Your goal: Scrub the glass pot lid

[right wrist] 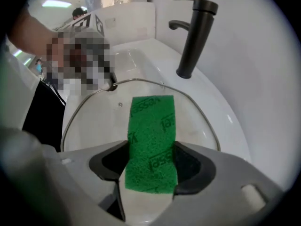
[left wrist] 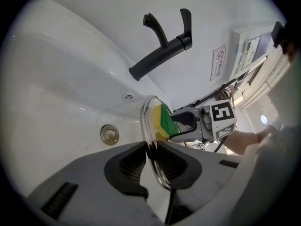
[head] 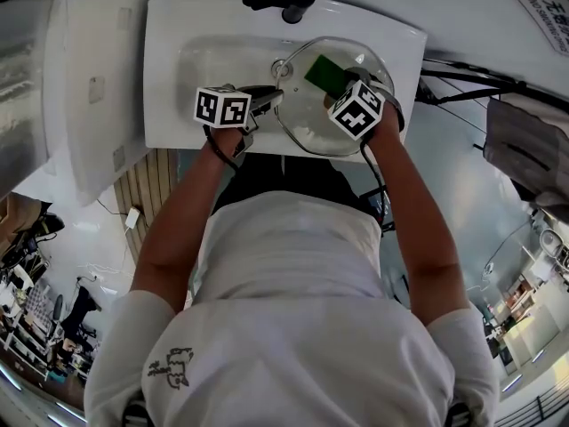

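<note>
A round glass pot lid (head: 333, 96) with a metal rim is held over the white sink basin (head: 204, 60). My left gripper (head: 271, 99) is shut on the lid's left edge; in the left gripper view the lid (left wrist: 153, 135) stands edge-on between the two jaws. My right gripper (head: 342, 92) is shut on a green and yellow scrub sponge (head: 324, 74). In the right gripper view the sponge's (right wrist: 153, 142) green face is uppermost and it lies flat on the lid's glass (right wrist: 94, 121). From the left gripper view the sponge (left wrist: 162, 121) sits against the lid's far face.
A black mixer tap (head: 284, 1) stands at the back of the basin, and the drain (left wrist: 109, 134) shows below the lid. A white toilet (head: 84, 78) is to the left of the sink. A grey cloth (head: 524, 140) hangs at the right.
</note>
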Demonstrator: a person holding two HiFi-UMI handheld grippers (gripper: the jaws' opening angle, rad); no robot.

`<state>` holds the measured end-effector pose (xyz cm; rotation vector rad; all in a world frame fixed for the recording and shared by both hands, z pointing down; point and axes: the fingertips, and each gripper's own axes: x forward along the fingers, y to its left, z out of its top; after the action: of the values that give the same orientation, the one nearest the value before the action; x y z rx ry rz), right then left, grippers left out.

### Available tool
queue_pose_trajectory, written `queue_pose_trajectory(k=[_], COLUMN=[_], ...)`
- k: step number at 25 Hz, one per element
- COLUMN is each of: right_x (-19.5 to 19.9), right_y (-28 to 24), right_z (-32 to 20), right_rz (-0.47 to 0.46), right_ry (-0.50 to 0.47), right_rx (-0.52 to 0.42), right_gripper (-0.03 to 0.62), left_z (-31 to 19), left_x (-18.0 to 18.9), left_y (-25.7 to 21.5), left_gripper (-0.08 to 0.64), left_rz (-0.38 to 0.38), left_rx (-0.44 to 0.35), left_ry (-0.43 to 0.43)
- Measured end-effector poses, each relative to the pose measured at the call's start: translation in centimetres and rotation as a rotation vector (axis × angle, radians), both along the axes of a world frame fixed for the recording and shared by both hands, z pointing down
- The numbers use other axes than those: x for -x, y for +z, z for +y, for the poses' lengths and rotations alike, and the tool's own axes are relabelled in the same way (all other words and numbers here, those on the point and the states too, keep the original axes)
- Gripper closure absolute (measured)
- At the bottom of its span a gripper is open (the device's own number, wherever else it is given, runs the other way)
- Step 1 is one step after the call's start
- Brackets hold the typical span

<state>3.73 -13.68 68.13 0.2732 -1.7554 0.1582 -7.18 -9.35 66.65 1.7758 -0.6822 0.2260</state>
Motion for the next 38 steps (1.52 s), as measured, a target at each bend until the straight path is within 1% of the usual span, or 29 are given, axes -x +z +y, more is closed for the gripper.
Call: queue_pose_trajectory(k=[2, 5, 9, 12, 14, 17, 19, 20, 21, 22, 26, 28, 29, 32, 35, 38], right_x=[0.7, 2.0, 3.1, 3.5, 3.1, 1.9, 0.8, 0.3, -0.4, -1.2, -3.7, -4.3, -4.5, -4.5, -4.1, -3.5], right_y=[0.0, -0.1, -0.3, -0.8, -1.1, -1.5, -1.7, -1.8, -1.8, -1.8, -1.7, -1.3, -0.8, 0.1, 0.1, 0.2], right_z=[0.8, 2.7, 5.9, 9.0, 10.8, 12.4, 12.6, 11.9, 10.8, 9.2, 1.3, -1.5, -2.2, -2.2, -1.1, 0.4], right_rz=[-0.008, -0.044, -0.08, -0.105, -0.115, -0.137, -0.15, -0.15, -0.139, -0.116, -0.021, 0.031, 0.06, 0.104, 0.089, 0.095], right_ry=[-0.033, -0.079, -0.167, -0.284, -0.336, -0.327, -0.286, -0.256, -0.225, -0.2, -0.104, -0.079, -0.076, -0.075, -0.072, -0.114], right_rx=[0.004, 0.039, 0.077, 0.123, 0.151, 0.241, 0.301, 0.31, 0.298, 0.266, 0.08, 0.003, -0.019, -0.038, -0.015, -0.009], right_gripper=[0.305, 0.305, 0.307, 0.307, 0.307, 0.307, 0.304, 0.304, 0.302, 0.301, 0.301, 0.301, 0.301, 0.302, 0.304, 0.305], left_z=[-0.1, -0.1, -0.2, -0.3, -0.2, -0.2, -0.1, -0.1, 0.0, -0.1, 0.0, -0.1, -0.1, 0.0, 0.0, 0.0], left_x=[0.1, 0.1, 0.2, 0.3, 0.3, 0.2, 0.3, 0.3, 0.2, 0.2, 0.2, 0.2, 0.2, 0.2, 0.4, 0.4], left_y=[0.0, 0.1, 0.1, 0.0, 0.1, -0.1, 0.0, 0.1, 0.1, 0.1, 0.1, 0.0, 0.0, 0.0, 0.0, 0.0], left_gripper=[0.485, 0.485, 0.485, 0.485, 0.485, 0.486, 0.486, 0.485, 0.483, 0.483, 0.483, 0.483, 0.483, 0.483, 0.483, 0.483], left_rz=[0.002, -0.002, -0.001, -0.004, -0.015, -0.002, -0.01, -0.017, -0.021, -0.022, -0.03, -0.025, -0.022, -0.022, -0.03, -0.032], left_rx=[-0.004, -0.004, -0.007, -0.013, -0.011, -0.011, -0.017, -0.02, -0.022, -0.023, -0.017, -0.018, -0.019, -0.019, -0.019, -0.022], left_ry=[-0.012, -0.021, -0.042, -0.048, -0.043, -0.041, -0.03, -0.018, -0.006, 0.003, 0.011, 0.004, -0.001, -0.011, -0.018, -0.026])
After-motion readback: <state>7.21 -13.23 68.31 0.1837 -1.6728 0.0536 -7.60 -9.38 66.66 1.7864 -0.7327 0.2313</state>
